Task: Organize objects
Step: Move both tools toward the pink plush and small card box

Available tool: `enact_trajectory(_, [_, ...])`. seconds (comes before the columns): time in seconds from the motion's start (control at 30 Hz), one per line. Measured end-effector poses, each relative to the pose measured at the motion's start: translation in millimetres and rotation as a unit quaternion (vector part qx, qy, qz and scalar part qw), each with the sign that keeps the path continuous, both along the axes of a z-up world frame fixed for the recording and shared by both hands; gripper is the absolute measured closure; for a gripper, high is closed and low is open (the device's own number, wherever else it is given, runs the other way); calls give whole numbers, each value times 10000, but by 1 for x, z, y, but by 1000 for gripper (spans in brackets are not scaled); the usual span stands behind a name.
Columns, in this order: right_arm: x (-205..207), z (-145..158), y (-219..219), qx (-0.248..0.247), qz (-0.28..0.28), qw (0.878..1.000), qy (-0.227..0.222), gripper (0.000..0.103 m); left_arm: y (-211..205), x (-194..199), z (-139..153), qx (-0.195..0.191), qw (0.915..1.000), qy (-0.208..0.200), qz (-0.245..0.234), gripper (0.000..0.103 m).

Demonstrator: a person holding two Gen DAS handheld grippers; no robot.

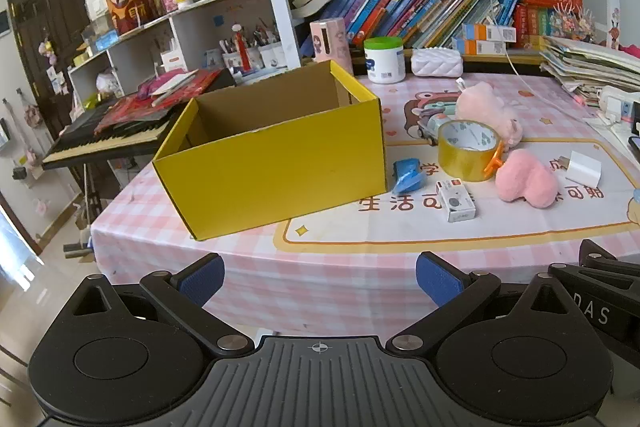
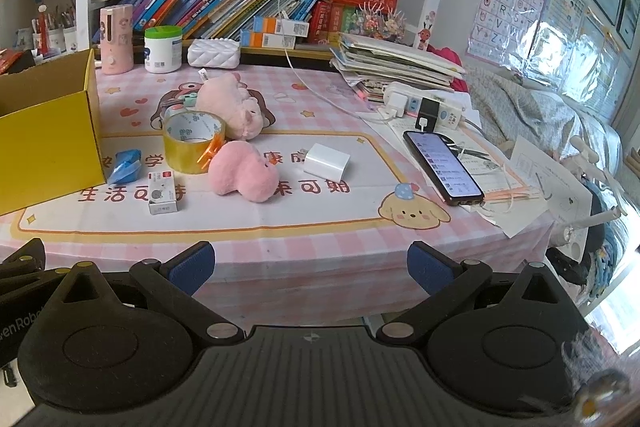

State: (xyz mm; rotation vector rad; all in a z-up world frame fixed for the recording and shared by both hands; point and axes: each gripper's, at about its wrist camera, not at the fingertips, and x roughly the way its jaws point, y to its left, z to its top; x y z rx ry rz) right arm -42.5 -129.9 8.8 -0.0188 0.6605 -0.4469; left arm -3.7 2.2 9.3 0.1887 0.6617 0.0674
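Open yellow cardboard box (image 1: 272, 163) seen whole on the table (image 1: 360, 251) by left view, cut off in right view, black phone (image 2: 442, 165) shown only there, left claw (image 1: 320, 281) and right claw (image 2: 311, 269) spread wide, nothing gripped.

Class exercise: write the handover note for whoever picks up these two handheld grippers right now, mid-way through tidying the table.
Left gripper: open, empty, at the table's near edge.
Right gripper: open, empty, also short of the table.
Open yellow cardboard box: on the pink checked tablecloth; what shows of its inside is empty.
Beside it, loose: crumpled blue wrapper, yellowish tape roll, small white printed carton, pink plush heart, pink plush toy, white charger block.
Done: nothing boxed yet.
Left: probably all of it.
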Motion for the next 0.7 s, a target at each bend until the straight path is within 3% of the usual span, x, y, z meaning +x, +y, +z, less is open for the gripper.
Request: enact_trajectory(0.7, [1, -4, -3, 30, -20, 10000, 26, 0, -1, 3, -2, -23, 10000, 27, -25, 0])
